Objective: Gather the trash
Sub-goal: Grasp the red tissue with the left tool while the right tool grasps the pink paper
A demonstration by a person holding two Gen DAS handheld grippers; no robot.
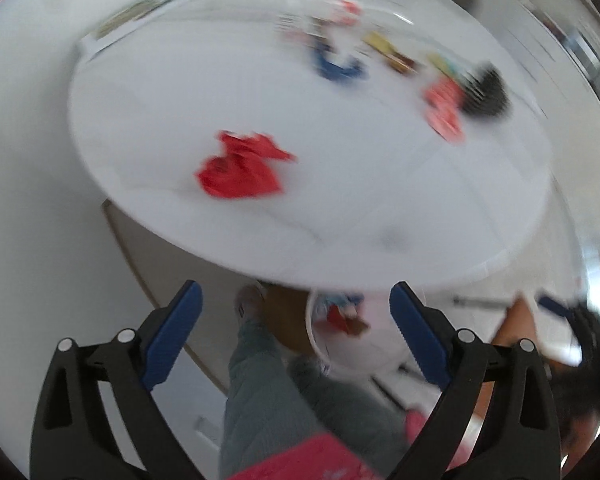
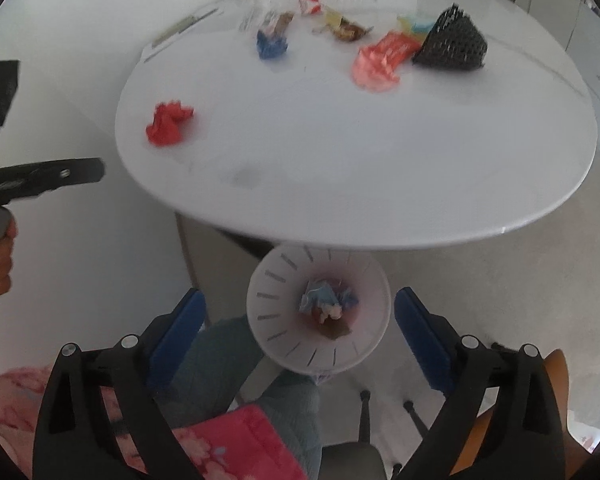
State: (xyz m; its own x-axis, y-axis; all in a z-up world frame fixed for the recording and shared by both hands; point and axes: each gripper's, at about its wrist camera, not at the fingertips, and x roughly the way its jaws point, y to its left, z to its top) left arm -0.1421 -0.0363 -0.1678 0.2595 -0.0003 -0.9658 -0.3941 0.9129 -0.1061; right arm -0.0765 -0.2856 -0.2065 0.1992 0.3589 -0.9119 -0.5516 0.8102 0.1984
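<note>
A crumpled red wrapper (image 1: 240, 168) lies near the left front of the round white table (image 1: 380, 208); it also shows in the right wrist view (image 2: 168, 122). Farther back lie a blue wrapper (image 2: 271, 44), a pink wrapper (image 2: 380, 62), a brown-yellow wrapper (image 2: 342, 26) and a red-white one (image 2: 310, 2). A white bin (image 2: 284, 340) with several wrappers inside stands below the table's front edge, also in the left wrist view (image 1: 340, 356). My left gripper (image 1: 296, 332) is open and empty, above the bin. My right gripper (image 2: 300, 336) is open and empty, over the bin.
A black mesh basket (image 2: 452, 42) lies on its side at the table's back right. Papers (image 2: 180, 28) lie at the back left. The person's legs (image 2: 228, 360) and a pink cloth (image 2: 240, 444) are below the grippers. The left gripper's body (image 2: 40, 178) shows at the left edge.
</note>
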